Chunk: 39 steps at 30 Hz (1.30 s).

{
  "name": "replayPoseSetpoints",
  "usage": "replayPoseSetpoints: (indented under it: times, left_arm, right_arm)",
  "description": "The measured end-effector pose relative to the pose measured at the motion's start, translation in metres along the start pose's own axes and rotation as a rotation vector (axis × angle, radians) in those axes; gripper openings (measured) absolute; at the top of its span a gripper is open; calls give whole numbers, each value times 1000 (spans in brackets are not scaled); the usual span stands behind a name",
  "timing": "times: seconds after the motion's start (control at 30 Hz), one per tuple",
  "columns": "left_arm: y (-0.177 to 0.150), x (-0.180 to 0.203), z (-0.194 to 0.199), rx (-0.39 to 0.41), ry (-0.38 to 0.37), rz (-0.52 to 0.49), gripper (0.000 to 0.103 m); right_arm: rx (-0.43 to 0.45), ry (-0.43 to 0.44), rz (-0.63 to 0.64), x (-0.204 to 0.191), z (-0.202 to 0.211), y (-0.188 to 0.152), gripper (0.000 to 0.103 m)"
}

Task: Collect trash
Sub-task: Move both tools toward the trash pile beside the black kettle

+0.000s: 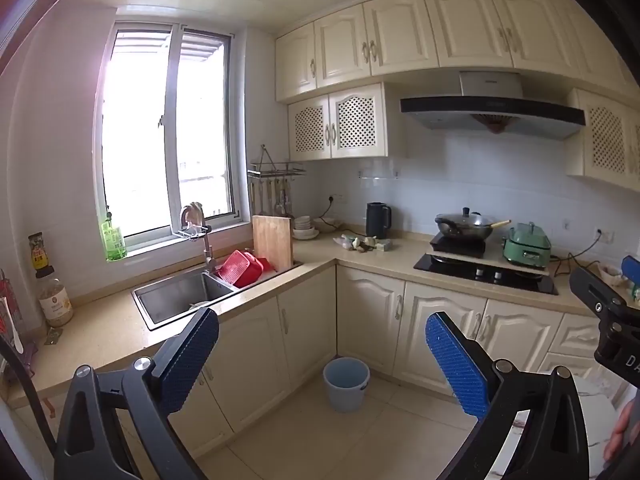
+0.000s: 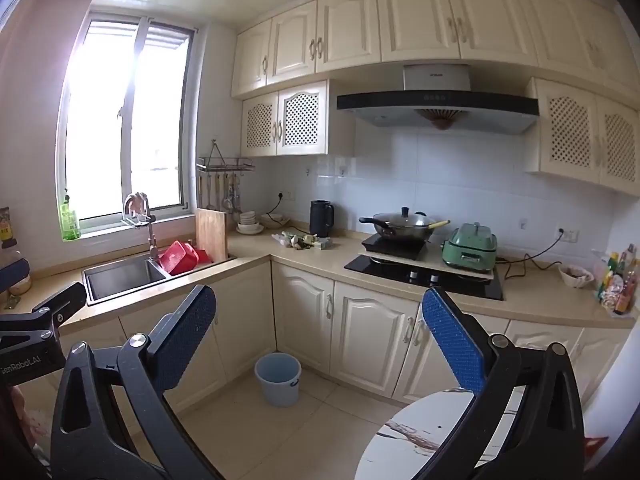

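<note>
A small pile of trash scraps (image 1: 362,243) lies on the beige counter in the far corner, beside a black kettle (image 1: 377,220); the pile also shows in the right wrist view (image 2: 305,241). A light blue bucket (image 1: 346,384) stands on the tiled floor below that corner, also in the right wrist view (image 2: 278,378). My left gripper (image 1: 322,360) is open and empty, far from the pile, above the floor. My right gripper (image 2: 320,340) is open and empty, level with it. Each gripper's body shows at the edge of the other's view.
A steel sink (image 1: 184,296) with a red basket (image 1: 240,268) and wooden board (image 1: 272,242) sits under the window. A wok (image 1: 464,226) and green cooker (image 1: 526,246) stand on the hob. A round marble table (image 2: 424,432) is near right. Bottles (image 2: 618,280) stand far right.
</note>
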<state>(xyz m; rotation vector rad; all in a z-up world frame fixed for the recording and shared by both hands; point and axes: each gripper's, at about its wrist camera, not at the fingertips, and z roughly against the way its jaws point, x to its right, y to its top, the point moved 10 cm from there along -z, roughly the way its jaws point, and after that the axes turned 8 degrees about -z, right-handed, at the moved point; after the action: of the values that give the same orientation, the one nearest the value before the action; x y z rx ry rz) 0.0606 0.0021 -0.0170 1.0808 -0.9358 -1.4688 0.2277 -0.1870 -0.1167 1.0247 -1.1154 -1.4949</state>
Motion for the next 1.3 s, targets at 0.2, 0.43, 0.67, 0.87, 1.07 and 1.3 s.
replayPoseSetpoints:
  times: [0.2, 0.43, 0.67, 0.87, 1.07, 1.3]
  left_arm:
    - [-8, -1, -1, 2, -15, -10, 102]
    - [-10, -4, 1, 4, -50, -18, 102]
    - [-10, -9, 2, 6, -86, -27, 102]
    - [-10, -20, -6, 13, -120, -30, 102]
    - [4, -31, -33, 24, -163, -40, 102]
    - [38, -51, -106, 28, -237, -71, 102]
  right_arm:
    - [-2, -18, -6, 7, 1, 2, 103]
    - [-6, -36, -12, 11, 3, 3, 103]
    - [2, -65, -6, 12, 8, 0, 103]
    - [6, -103, -10, 20, 8, 1, 103]
    - [24, -156, -13, 25, -1, 7, 103]
    - [53, -232, -16, 16, -29, 20, 103]
